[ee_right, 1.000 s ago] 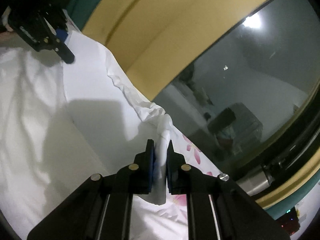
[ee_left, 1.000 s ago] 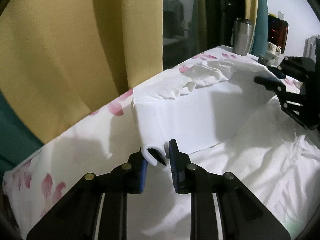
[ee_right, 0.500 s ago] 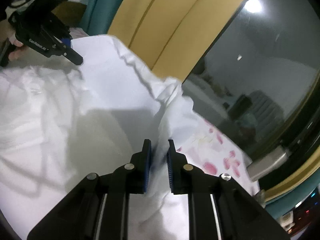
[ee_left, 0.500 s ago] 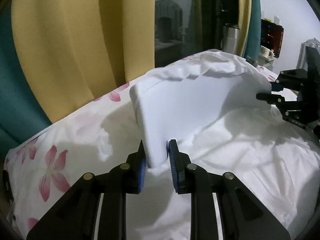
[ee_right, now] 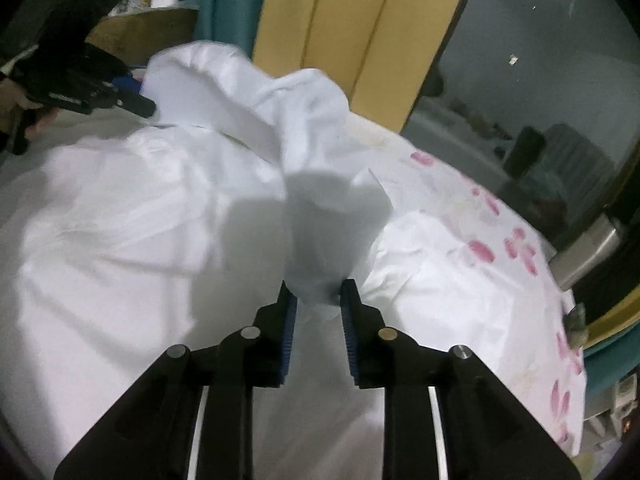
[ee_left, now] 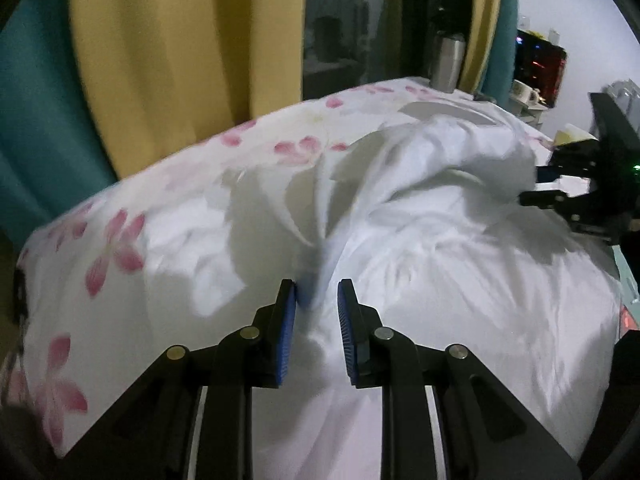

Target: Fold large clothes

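A large white garment (ee_left: 440, 240) lies on a bed with a pink-flowered sheet (ee_left: 116, 244). My left gripper (ee_left: 317, 312) is shut on a raised ridge of the garment's edge, with cloth bunched between the blue pads. My right gripper (ee_right: 318, 308) is shut on another lifted edge of the garment (ee_right: 320, 216), which stands up as a fold in front of it. Each gripper shows in the other's view: the right one at the far right (ee_left: 560, 196), the left one at the upper left (ee_right: 132, 100). The held edges hang over the garment's body.
Yellow and teal curtains (ee_left: 180, 60) hang behind the bed beside a dark window (ee_right: 540, 100). A steel tumbler (ee_left: 450, 60) stands past the bed's far corner. A shelf with small items (ee_left: 536, 76) is at the far right.
Both grippers have carried the garment's far edge up and back over its body. The flat raised panel has collapsed into bunched folds. The gap between the pads looks wider in both views.
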### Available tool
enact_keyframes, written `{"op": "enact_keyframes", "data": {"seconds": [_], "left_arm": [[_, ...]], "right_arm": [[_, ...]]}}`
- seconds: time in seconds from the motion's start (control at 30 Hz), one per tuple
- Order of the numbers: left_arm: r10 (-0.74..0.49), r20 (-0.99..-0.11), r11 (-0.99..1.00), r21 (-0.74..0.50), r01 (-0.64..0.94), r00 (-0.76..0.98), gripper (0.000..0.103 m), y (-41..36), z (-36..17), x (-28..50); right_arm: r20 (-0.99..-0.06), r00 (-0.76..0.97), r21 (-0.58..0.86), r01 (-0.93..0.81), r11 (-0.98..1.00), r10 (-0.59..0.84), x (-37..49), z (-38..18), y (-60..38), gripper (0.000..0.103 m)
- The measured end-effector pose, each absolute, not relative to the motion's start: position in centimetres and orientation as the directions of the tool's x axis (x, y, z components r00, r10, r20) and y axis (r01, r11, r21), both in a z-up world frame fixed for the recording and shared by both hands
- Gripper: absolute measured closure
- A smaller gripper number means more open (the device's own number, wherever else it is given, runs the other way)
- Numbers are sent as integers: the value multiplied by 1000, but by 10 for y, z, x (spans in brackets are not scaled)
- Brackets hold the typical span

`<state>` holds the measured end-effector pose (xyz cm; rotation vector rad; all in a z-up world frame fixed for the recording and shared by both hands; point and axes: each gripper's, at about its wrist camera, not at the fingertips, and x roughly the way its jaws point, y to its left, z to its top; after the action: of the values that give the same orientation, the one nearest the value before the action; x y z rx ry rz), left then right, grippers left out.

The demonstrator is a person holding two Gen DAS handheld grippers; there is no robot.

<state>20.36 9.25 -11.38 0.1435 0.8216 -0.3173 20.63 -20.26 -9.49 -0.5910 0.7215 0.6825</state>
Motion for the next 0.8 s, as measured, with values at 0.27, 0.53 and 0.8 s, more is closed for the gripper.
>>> {"op": "enact_keyframes", "data": {"seconds": [0.27, 0.53, 0.8], "left_arm": [[-234, -700, 967, -94, 238, 674, 58, 126, -96, 178], [-288, -633, 955, -133, 265, 718, 54, 110, -78, 200], [-262, -712, 961, -129, 246, 652, 54, 92, -118, 239]], "right_arm": [[-733, 441, -15, -771, 637, 518, 186, -66, -217, 79], [-659, 512, 74, -684, 726, 550, 211, -48, -190, 54], [-806, 478, 52, -530, 847, 348, 259, -105, -162, 54]]}}
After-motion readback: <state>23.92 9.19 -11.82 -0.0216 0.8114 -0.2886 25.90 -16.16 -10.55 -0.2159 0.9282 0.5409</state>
